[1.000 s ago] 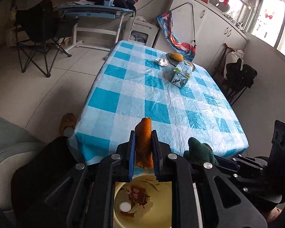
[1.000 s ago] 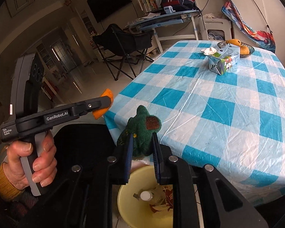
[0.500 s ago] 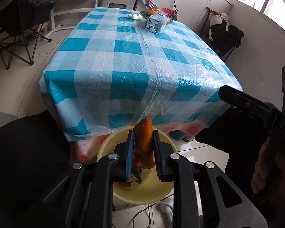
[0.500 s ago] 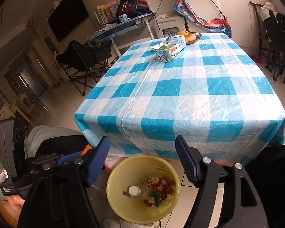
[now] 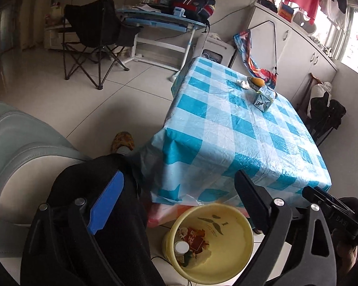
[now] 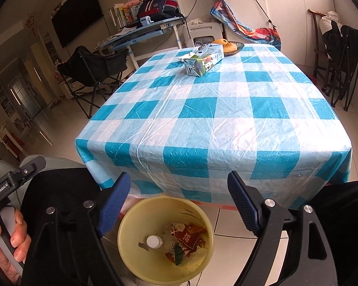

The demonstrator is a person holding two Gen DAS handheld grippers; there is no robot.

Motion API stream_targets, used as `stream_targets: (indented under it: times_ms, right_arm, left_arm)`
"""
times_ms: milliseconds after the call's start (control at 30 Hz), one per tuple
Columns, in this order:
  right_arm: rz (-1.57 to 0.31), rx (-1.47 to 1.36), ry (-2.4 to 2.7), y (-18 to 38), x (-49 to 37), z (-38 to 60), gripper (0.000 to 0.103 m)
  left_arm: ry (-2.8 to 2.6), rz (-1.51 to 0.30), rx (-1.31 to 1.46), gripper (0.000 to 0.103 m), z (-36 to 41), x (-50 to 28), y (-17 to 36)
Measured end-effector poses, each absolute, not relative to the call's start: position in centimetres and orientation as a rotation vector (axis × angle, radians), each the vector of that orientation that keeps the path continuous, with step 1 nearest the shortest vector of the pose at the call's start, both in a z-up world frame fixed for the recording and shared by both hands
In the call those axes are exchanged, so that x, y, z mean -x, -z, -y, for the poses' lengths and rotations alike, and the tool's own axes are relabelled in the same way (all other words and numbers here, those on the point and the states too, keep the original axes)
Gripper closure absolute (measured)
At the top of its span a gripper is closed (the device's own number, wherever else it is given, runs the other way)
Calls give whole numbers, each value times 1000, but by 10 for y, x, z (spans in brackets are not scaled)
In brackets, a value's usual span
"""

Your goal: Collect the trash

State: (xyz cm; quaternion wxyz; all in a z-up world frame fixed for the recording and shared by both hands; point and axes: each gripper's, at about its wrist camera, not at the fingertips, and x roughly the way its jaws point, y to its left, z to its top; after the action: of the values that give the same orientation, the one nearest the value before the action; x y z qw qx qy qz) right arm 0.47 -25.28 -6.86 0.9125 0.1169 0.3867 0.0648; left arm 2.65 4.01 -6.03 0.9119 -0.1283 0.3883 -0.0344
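Trash bin point(image 6: 131, 257), yellow, sits on open floor against the checked table's near edge point(image 6: 202, 166). Both grippers point(image 5: 179, 200) point(image 6: 179, 202), jaws just opened wide and empty, hover above; carton point(image 6: 202, 63) lies far across.

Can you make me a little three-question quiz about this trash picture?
1. True or false: the left tool holds orange peel.
2. Where is the milk carton? A) in the bin B) on the table C) on the floor
3. What stands in the yellow bin with a white cap?

Key: 1. False, its jaws have just opened and are empty. 2. B, on the checked table. 3. A plastic bottle.
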Motion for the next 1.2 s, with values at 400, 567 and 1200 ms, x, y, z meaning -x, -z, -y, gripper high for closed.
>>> stream_targets:
  times_ms: [400, 567, 1200]
  right_arm:
    - [-850, -164, -137, 81, -10, 237, 18]
    - [-852, -160, -136, 82, -10, 236, 18]
    - [-855, -152, -132, 83, -10, 235, 18]
  left_arm:
    - [61, -842, 242, 10, -31, -36, 76]
    - [53, -852, 256, 10, -34, -37, 77]
    - [51, -852, 254, 9, -34, -38, 78]
